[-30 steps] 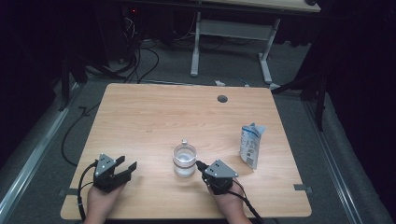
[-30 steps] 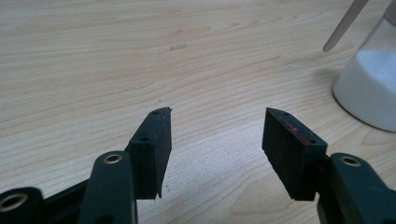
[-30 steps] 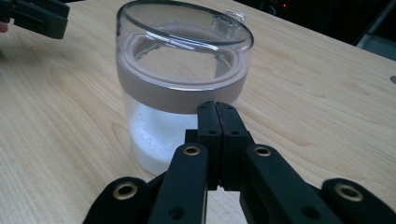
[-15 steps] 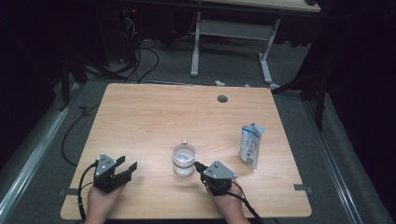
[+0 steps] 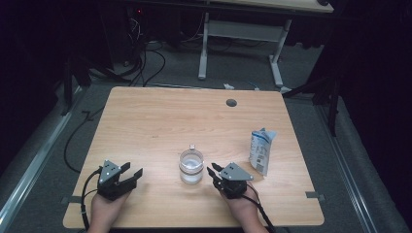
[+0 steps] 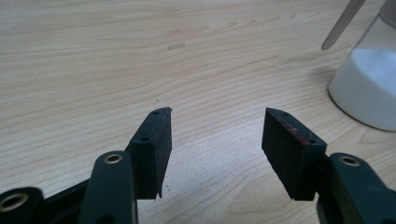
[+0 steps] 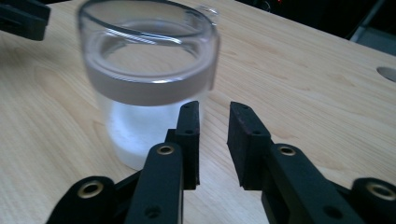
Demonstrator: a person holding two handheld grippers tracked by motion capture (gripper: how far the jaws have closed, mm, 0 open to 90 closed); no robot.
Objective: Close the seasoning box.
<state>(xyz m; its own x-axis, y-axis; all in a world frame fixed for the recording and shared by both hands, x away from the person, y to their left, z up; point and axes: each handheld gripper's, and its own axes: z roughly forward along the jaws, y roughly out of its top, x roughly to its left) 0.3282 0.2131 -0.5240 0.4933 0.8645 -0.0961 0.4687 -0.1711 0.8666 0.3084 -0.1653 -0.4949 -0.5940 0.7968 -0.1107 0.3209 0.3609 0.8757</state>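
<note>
A clear glass jar (image 5: 191, 166) with white powder in its lower part stands at the front middle of the wooden table (image 5: 160, 121). In the left gripper view the jar (image 6: 369, 84) is at the far right, with a pale stick (image 6: 341, 23) leaning out of it. My left gripper (image 5: 134, 173) rests to the jar's left, its jaws wide apart (image 6: 217, 114) over bare wood. My right gripper (image 5: 212, 172) lies just right of the jar (image 7: 149, 70). Its jaws (image 7: 215, 108) have just been opening and stand a small gap apart, with nothing between them.
A white and blue pouch (image 5: 262, 150) stands near the table's right edge, behind my right hand. A round cable hole (image 5: 231, 103) sits at the far side of the table. Cables and a desk frame (image 5: 243, 34) lie on the floor beyond.
The right gripper's jaws have parted a little beside the jar. Both hands and the jar have kept their places.
</note>
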